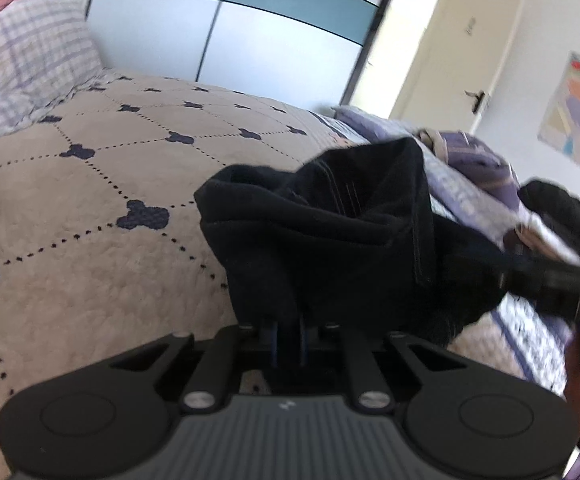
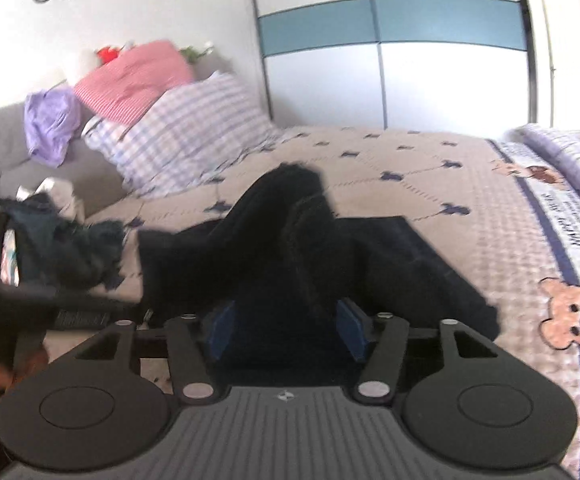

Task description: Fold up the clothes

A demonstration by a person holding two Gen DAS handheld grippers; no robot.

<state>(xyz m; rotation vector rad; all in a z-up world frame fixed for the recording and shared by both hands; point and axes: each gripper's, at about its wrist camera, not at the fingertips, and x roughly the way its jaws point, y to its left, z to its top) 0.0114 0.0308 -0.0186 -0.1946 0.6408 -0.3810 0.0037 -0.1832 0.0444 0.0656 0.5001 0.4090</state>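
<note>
Black garment (image 2: 273,248) is bunched up, part lifted off the bed (image 1: 89,208), rest draped flat on the quilt toward 3 o'clock in the right wrist view.

Biggest risk: whole piece collapses into a heap, since both grippers hold thick wads, not clean edges, so any fold would likely come out crooked.

Next: left gripper (image 1: 287,334) has its pads nearly together, clamped on a narrow pinch of black fabric. Thin bite, prob slips if pulled sideways.

Right gripper (image 2: 285,332) has its blue pads wider apart w/ a fat bundle between them; looks clamped on it, but a loose layer could slide out.

Smaller: dark clothes pile (image 2: 69,248) at 9 o'clock sits near, and a trailing hem could snag it.

Checked pillow (image 2: 185,132) at 11 o'clock is well apart, low concern.
</note>
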